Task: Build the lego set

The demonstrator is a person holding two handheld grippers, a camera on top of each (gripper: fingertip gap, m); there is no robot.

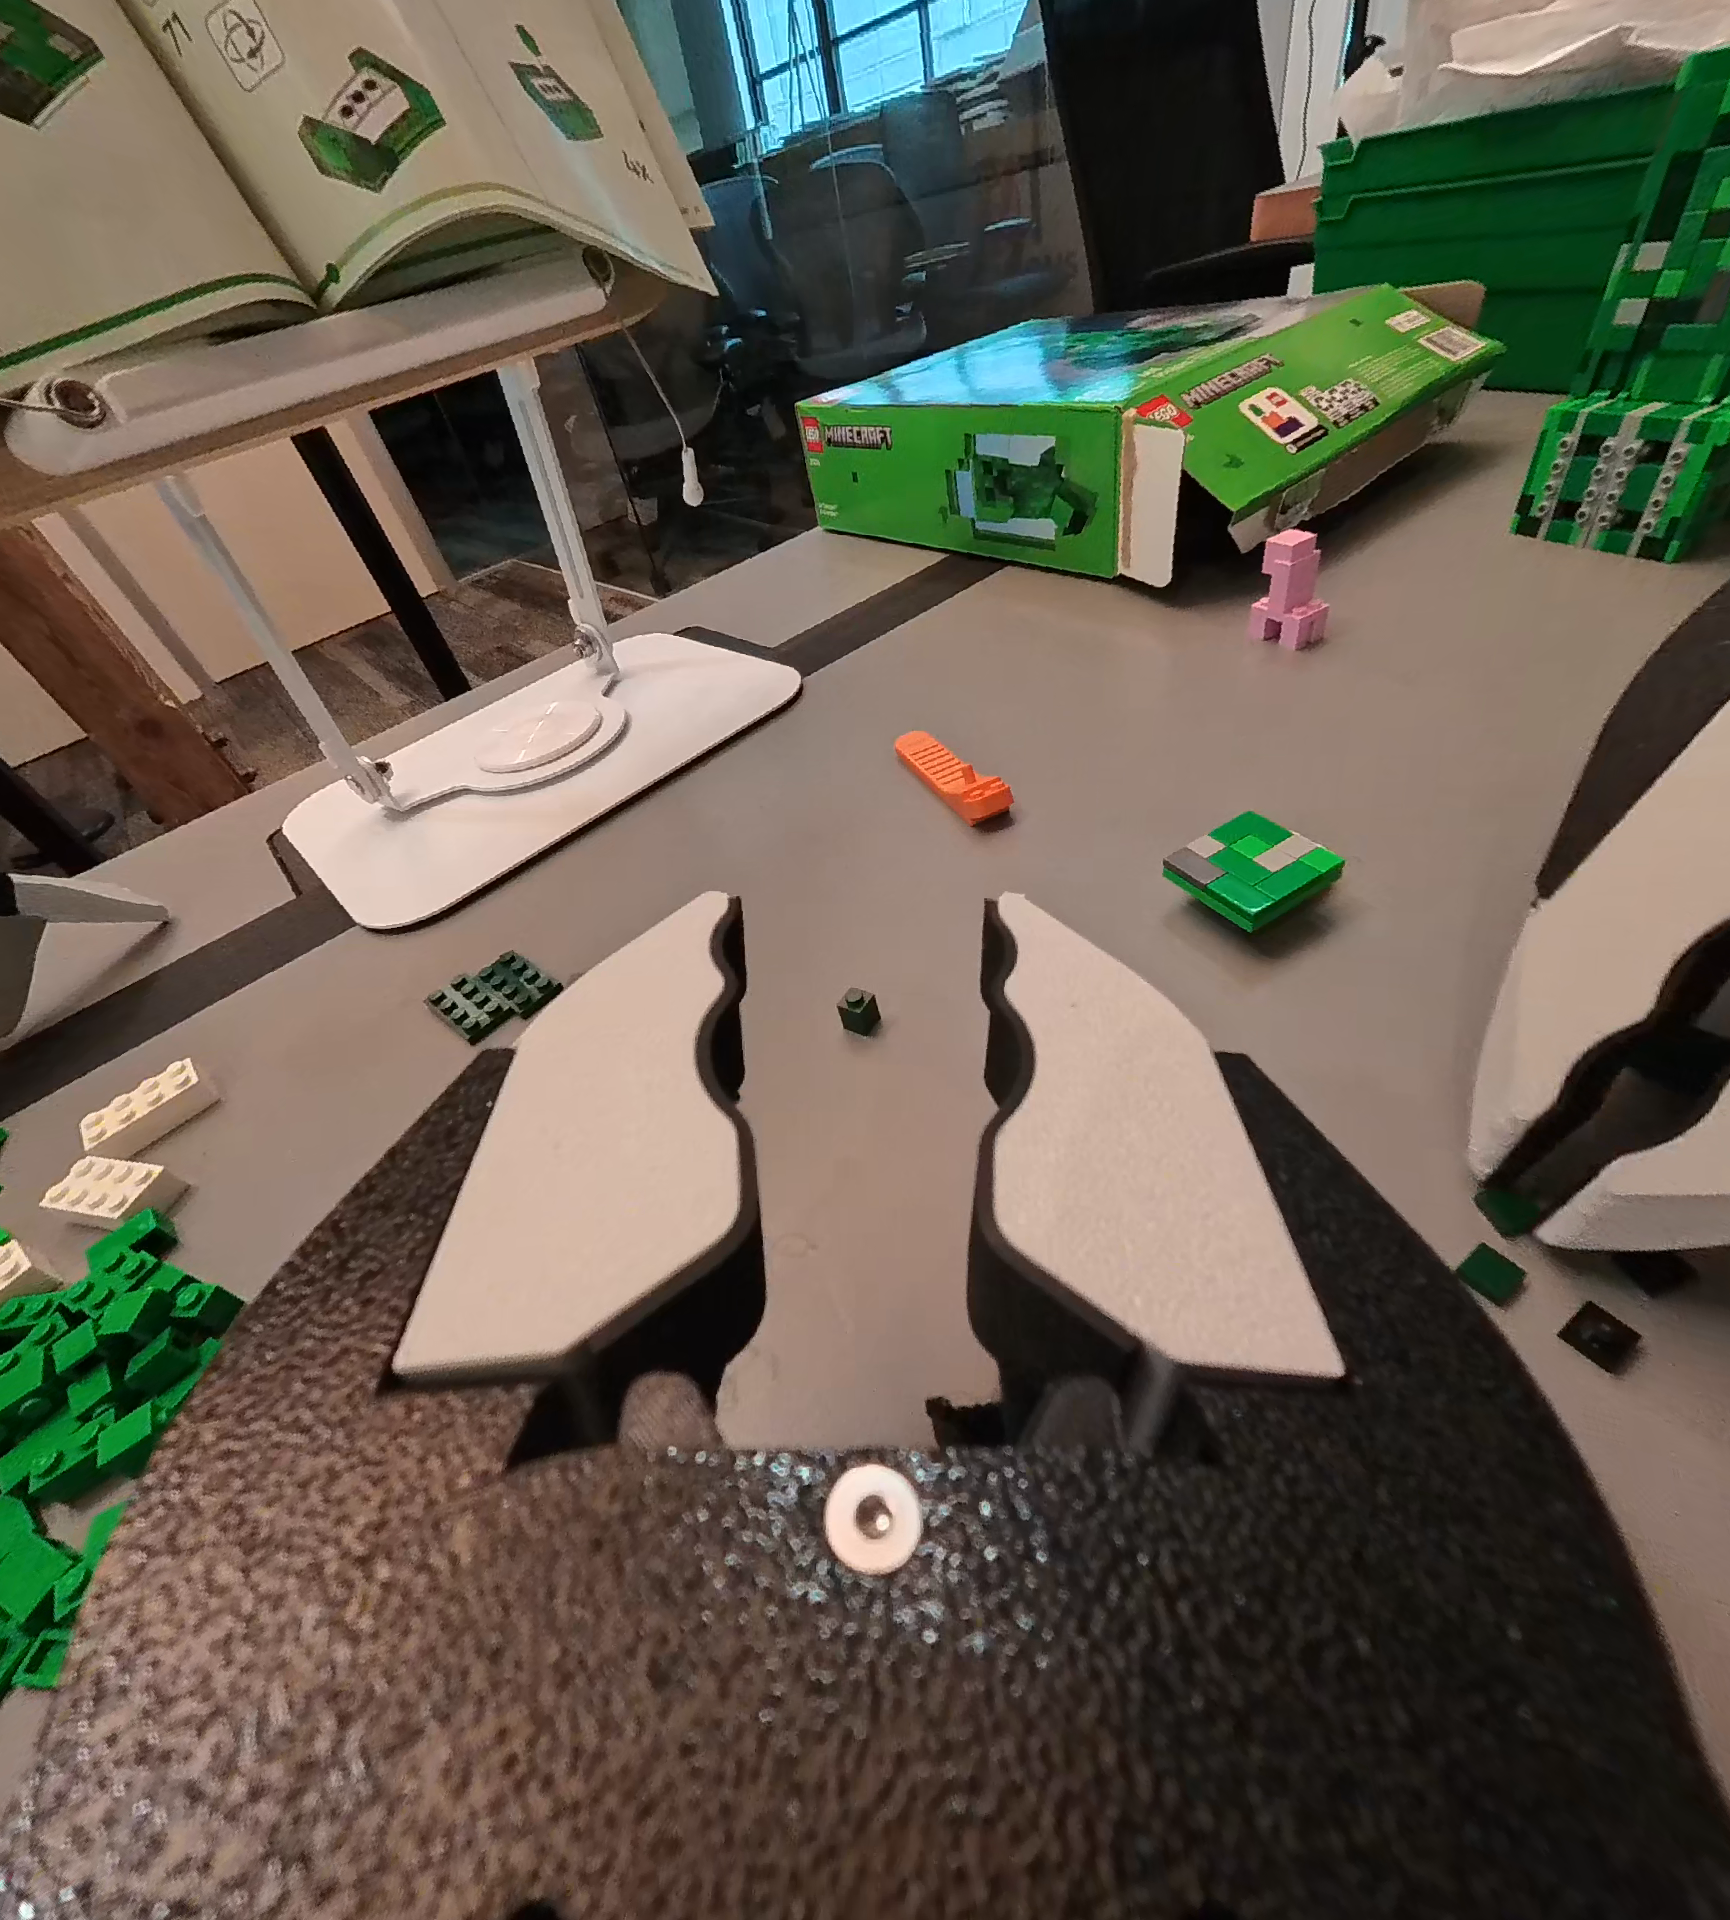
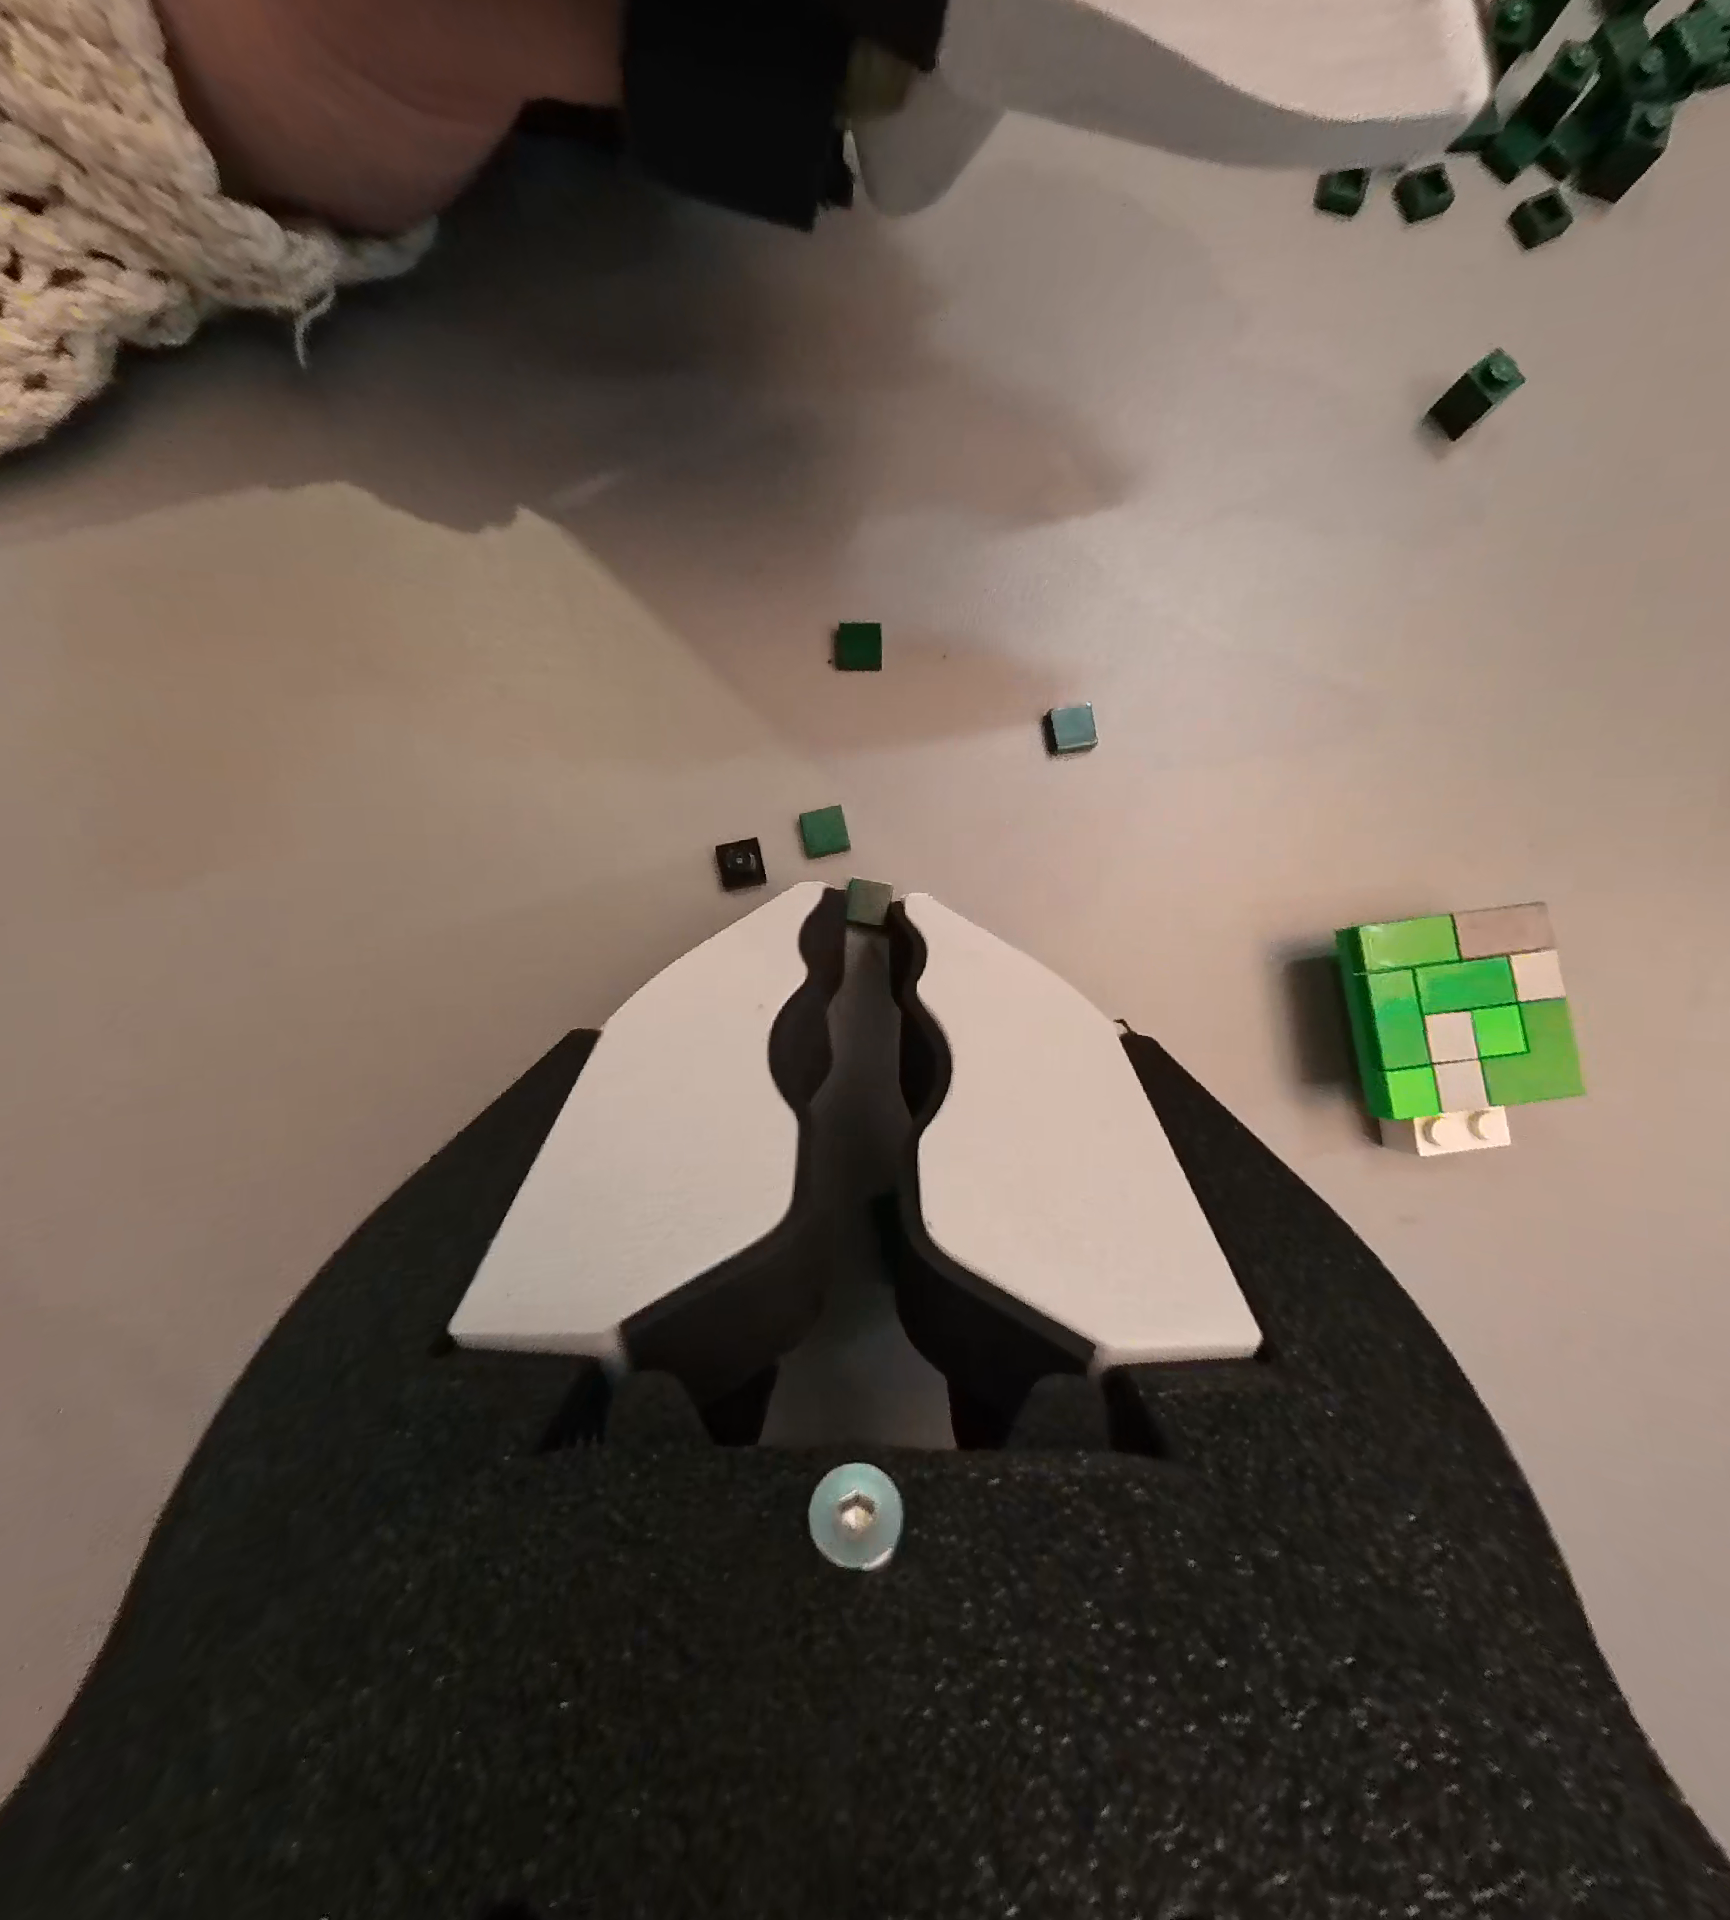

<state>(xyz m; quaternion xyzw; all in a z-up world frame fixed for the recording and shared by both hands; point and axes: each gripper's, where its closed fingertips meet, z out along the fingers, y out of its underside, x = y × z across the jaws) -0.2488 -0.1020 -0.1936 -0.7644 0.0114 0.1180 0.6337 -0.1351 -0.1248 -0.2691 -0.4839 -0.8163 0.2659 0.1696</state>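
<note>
My left gripper (image 1: pixel 861 920) is open and empty above the grey table, with a small dark green 1x1 brick (image 1: pixel 858 1011) lying between and just past its fingertips. My right gripper (image 2: pixel 866 896) is shut on a small green square tile (image 2: pixel 868 900) at its tips, low over the table; it also shows at the right edge of the left wrist view (image 1: pixel 1661 1049). A small tiled green and grey block (image 2: pixel 1453 1023) lies to its right, also seen in the left wrist view (image 1: pixel 1254 869). Loose tiles lie ahead of it: green (image 2: pixel 823 831), black (image 2: pixel 741 865), dark green (image 2: pixel 859 646), pale blue (image 2: pixel 1070 729).
A pile of green and white bricks (image 1: pixel 19 1382) lies at left. An instruction booklet (image 1: pixel 217 145) sits on a white stand (image 1: pixel 539 769). An orange brick separator (image 1: pixel 954 777), a pink figure (image 1: pixel 1289 590), the green set box (image 1: pixel 1131 447) and a built green model (image 1: pixel 1692 301) lie beyond. A sleeve (image 2: pixel 40 239) is at upper left. About 8 cm separates my left fingertips from the small dark green 1x1 brick (image 1: pixel 858 1011). The right camera catches it too, in the right wrist view (image 2: pixel 1479 392).
</note>
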